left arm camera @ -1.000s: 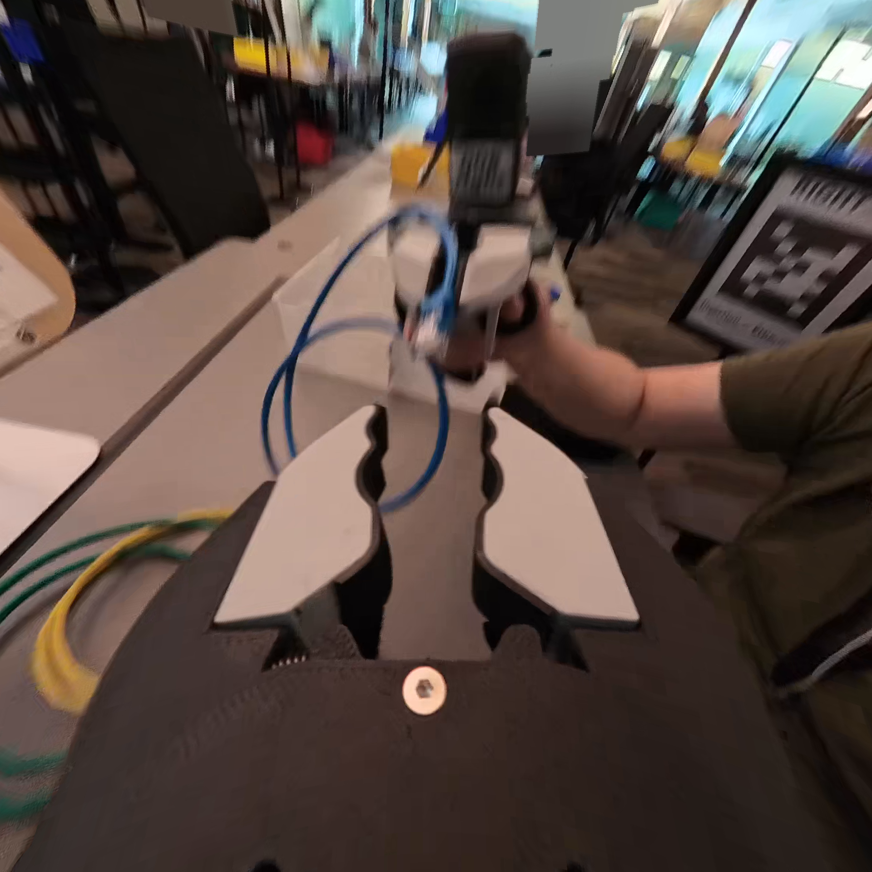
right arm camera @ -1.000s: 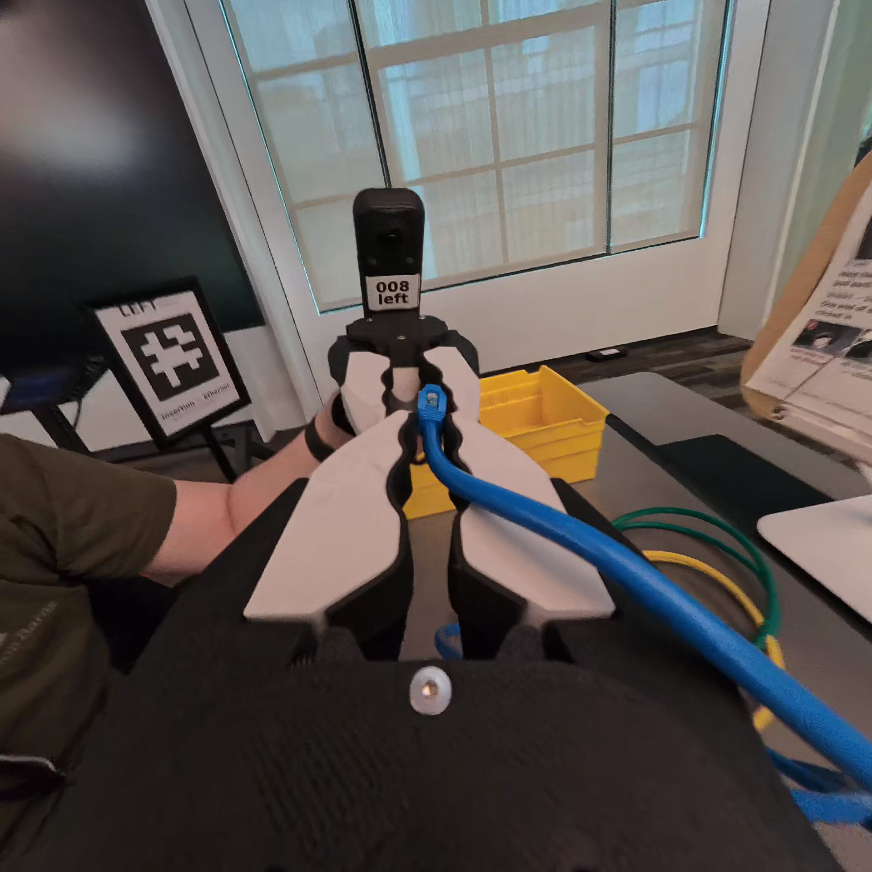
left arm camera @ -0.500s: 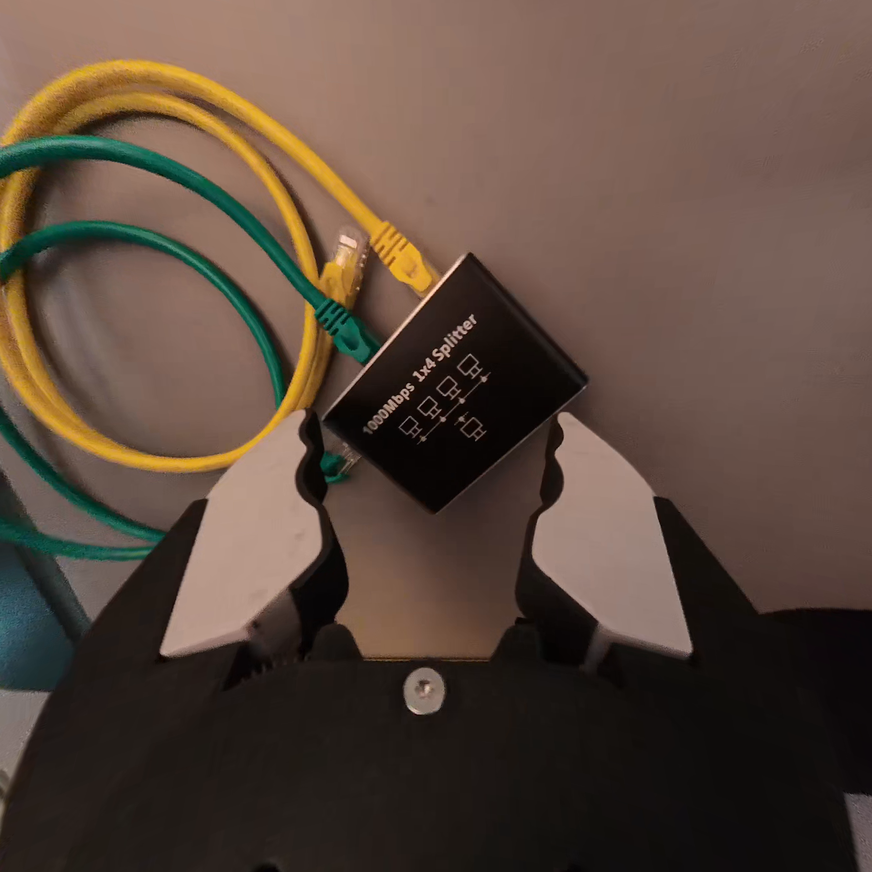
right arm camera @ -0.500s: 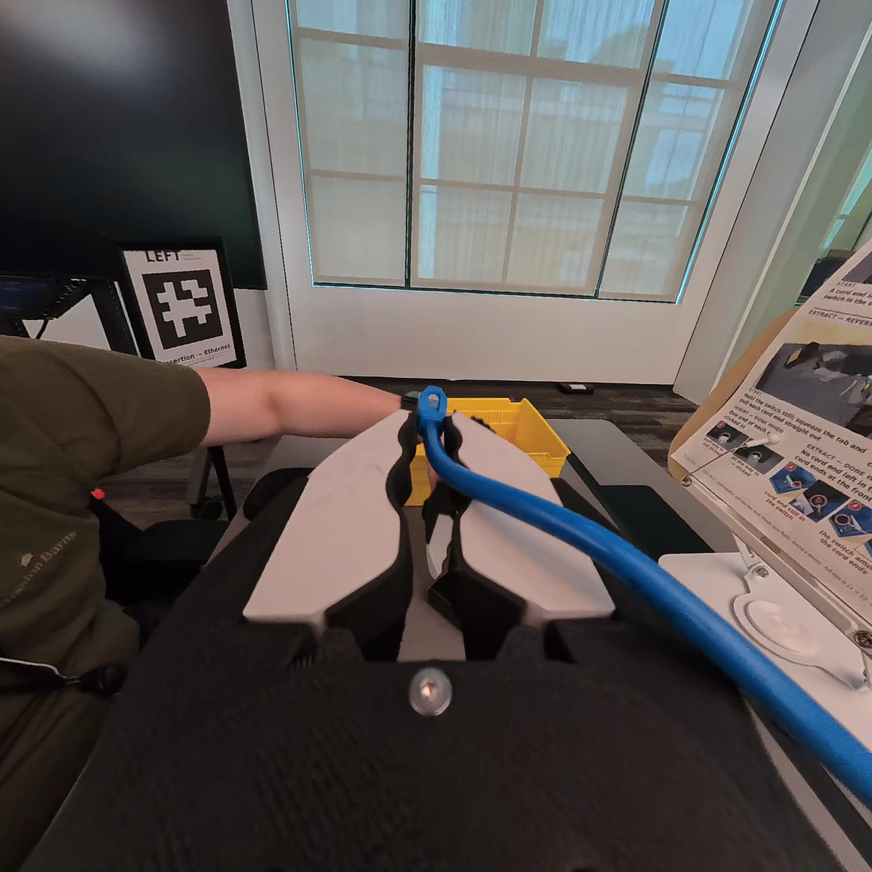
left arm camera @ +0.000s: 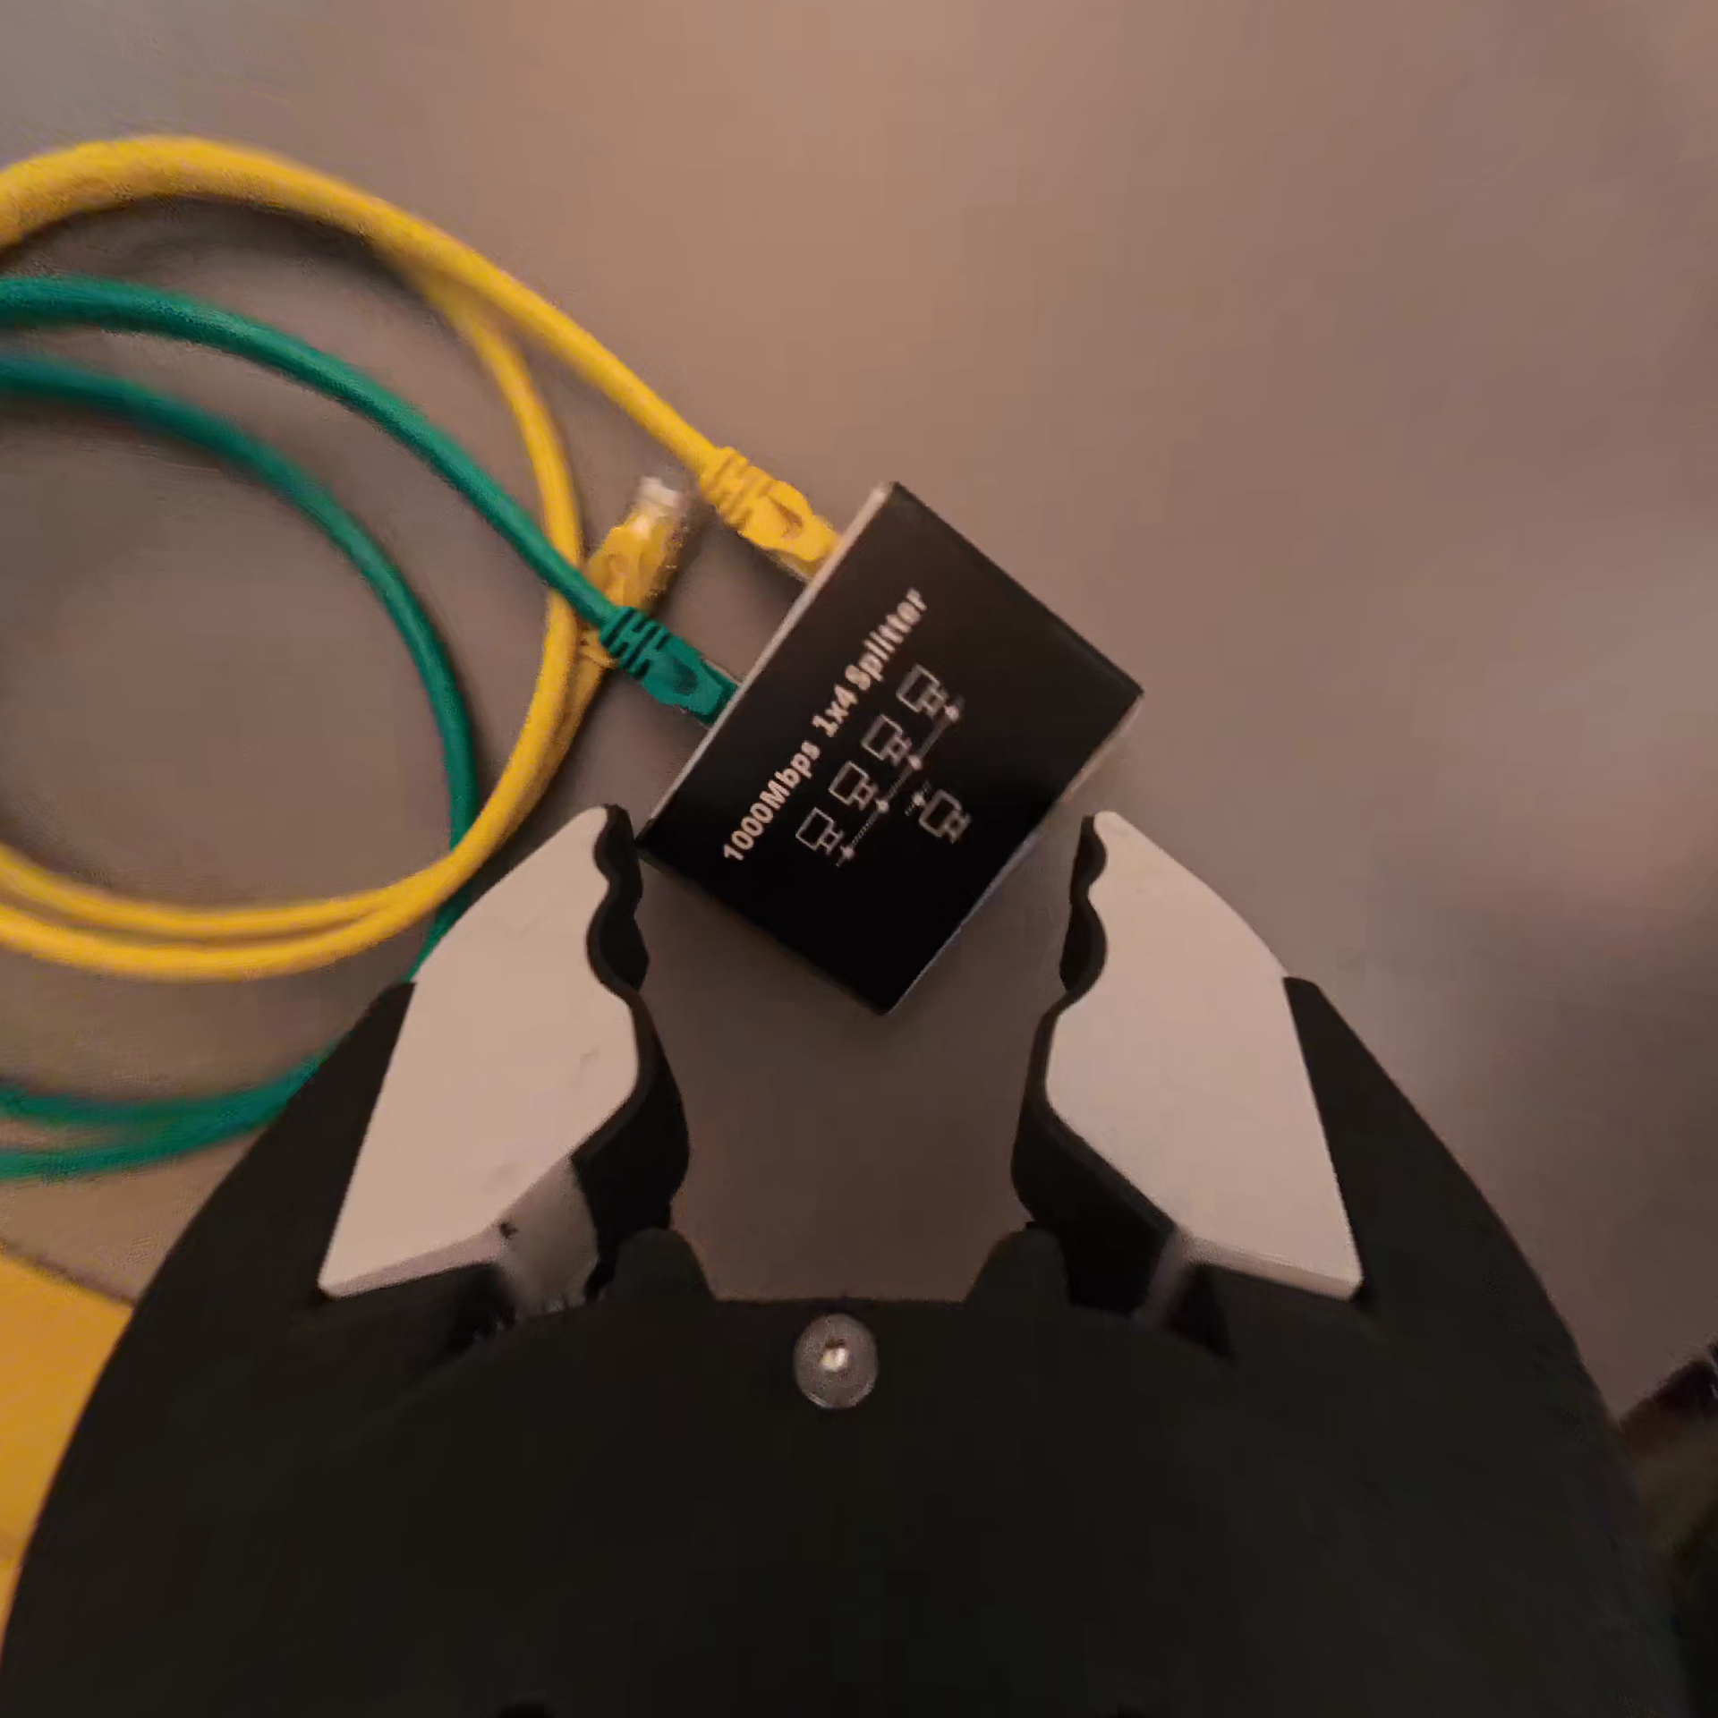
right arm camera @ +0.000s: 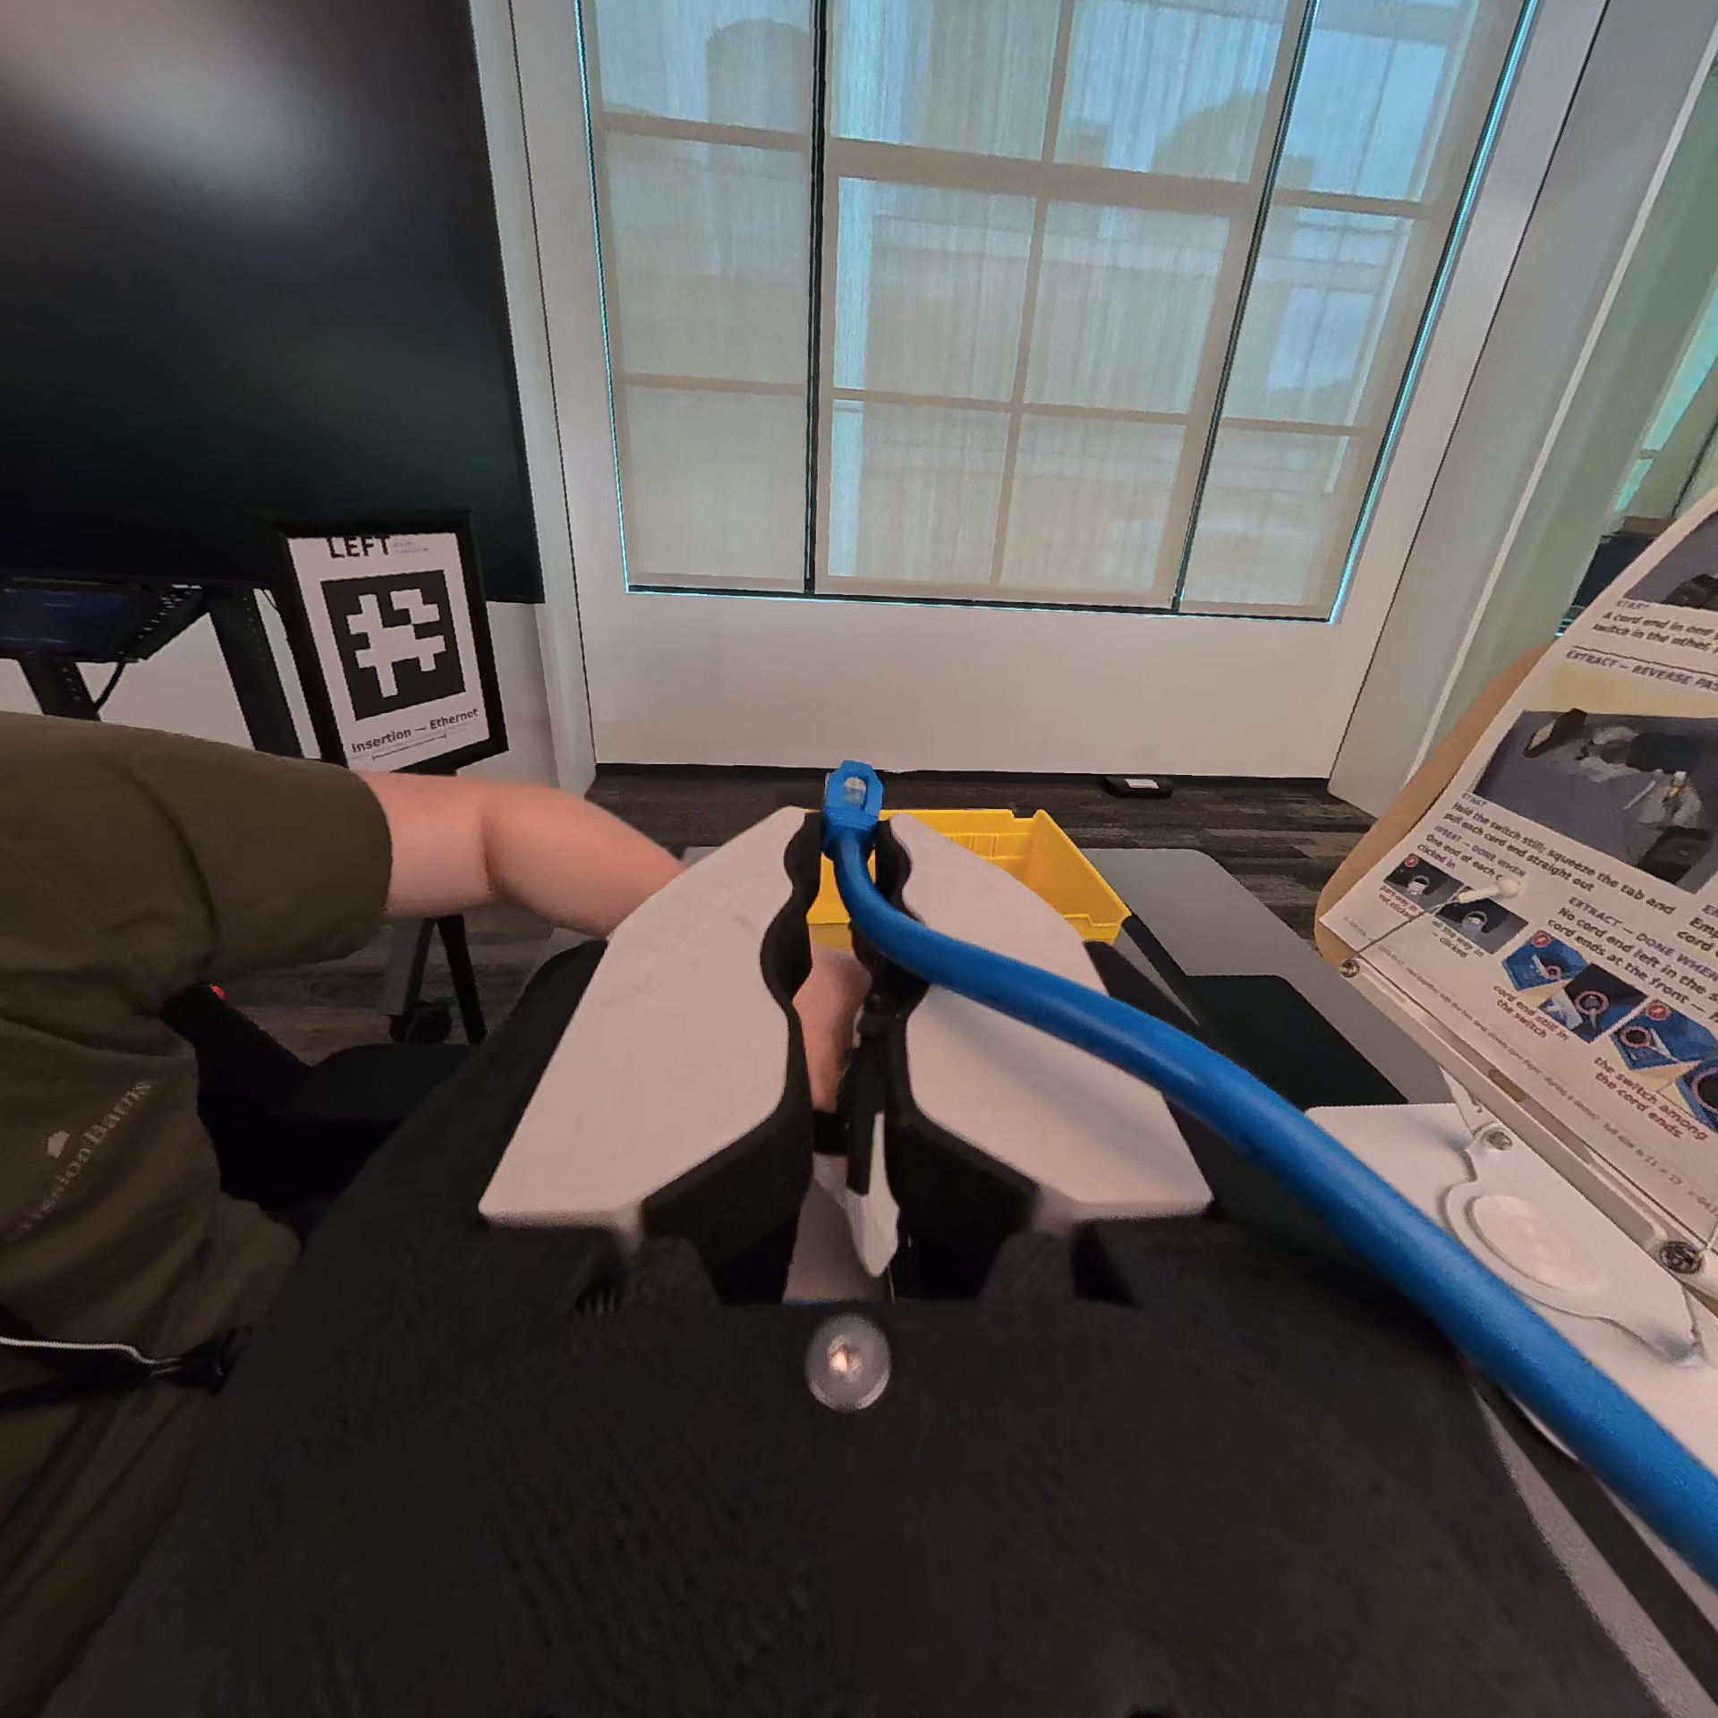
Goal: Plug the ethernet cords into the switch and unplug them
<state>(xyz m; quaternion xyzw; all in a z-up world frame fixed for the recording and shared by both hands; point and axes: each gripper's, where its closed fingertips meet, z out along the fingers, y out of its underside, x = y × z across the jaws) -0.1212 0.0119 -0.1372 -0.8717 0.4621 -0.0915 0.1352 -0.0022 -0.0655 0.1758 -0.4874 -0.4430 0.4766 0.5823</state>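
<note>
Change since half a second ago: left gripper [left arm camera: 851, 827] sits nearer the switch [left arm camera: 891, 748], whose near-left corner now touches the left fingertip; the right gripper's grip is unchanged.
Left jaws: spread wide, holding nothing; the right fingertip is clear of the switch.
Switch: black box lying skewed on the grey table [left arm camera: 1209, 325], partly between and just ahead of the jaws.
Yellow cord [left arm camera: 521, 307]: plugged into the switch's far-left face, ahead-left of the jaws; its other plug lies loose beside.
Green cord [left arm camera: 307, 372]: plugged in next to the yellow one.
Right gripper [right arm camera: 844, 841]: jaws nearly closed, pinching the blue cord [right arm camera: 1209, 1069] just behind its plug, which sticks out past the fingertips.
Yellow bin [right arm camera: 1032, 865]: beyond the right jaws.
</note>
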